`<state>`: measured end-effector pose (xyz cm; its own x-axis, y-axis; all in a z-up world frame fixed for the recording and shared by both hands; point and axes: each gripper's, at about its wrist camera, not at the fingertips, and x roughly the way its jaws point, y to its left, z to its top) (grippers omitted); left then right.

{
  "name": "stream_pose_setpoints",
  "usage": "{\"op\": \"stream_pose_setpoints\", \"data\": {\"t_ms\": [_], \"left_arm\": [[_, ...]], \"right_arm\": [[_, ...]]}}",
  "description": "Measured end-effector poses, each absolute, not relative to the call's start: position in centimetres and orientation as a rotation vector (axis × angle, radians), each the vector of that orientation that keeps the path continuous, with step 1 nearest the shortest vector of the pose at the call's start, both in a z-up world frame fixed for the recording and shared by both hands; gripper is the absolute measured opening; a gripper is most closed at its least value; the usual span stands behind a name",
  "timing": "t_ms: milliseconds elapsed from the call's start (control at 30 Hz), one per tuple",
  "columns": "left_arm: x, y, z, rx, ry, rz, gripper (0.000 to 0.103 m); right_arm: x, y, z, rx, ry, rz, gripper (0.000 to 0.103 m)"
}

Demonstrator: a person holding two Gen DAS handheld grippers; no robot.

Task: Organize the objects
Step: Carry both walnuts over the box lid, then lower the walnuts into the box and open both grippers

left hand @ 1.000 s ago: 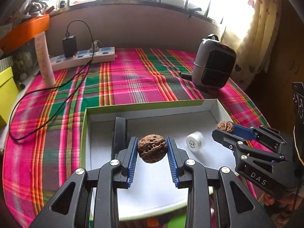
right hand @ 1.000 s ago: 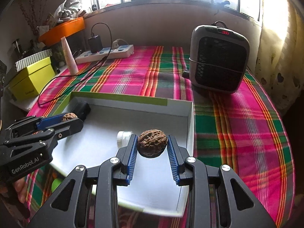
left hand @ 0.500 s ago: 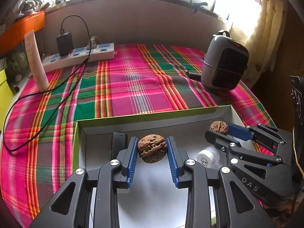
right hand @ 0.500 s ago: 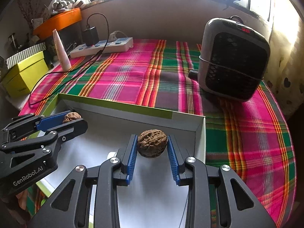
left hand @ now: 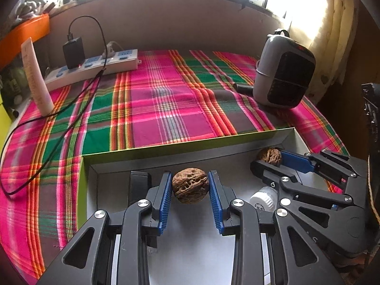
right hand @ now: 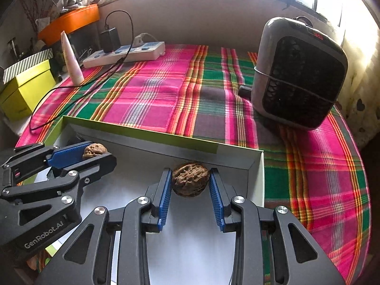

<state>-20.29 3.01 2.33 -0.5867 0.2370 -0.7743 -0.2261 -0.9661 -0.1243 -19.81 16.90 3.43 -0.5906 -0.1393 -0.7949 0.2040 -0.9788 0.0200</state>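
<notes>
Two walnuts being carried, one pinched in the left tongs [left hand: 190, 186] at lower centre of the left view, the other pinched in the right tongs [right hand: 190, 183], both hanging over the white box [right hand: 255, 166]. Probably wanting lowering to the box floor before easing each grip, avoiding rolling toward the small white bottle [left hand: 261, 199].

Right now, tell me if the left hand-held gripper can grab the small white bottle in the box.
Probably not yet. The left hand-held gripper is shut on a walnut, and the right hand-held gripper partly covers the white bottle. It would have to release the walnut first.
</notes>
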Motion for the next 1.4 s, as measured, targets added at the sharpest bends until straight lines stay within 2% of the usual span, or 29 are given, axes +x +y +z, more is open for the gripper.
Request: {"op": "stream_pose_setpoints", "data": {"t_ms": [833,900,1033,1400], "left_arm": [[-20.4,2.9,2.2,-1.289,-0.033,2.576,0.032],[-20.3,2.8,2.3,-1.285,-0.036,2.577,0.033],[-20.2,2.7,2.5,-1.282,-0.038,2.589,0.038],[-19.2,2.6,3.0,-1.265,-0.038,2.599,0.040]], "right_arm": [[-19.9,16.7,3.6,1.322,0.102,-2.666,0.033],[-19.8,16.7,3.7,1.317,0.102,-2.671,0.034],[-19.7,16.8,4.0,1.307,0.092,-2.676,0.044],[-19.1,17.1,4.3,1.285,0.078,-2.695,0.044]]}}
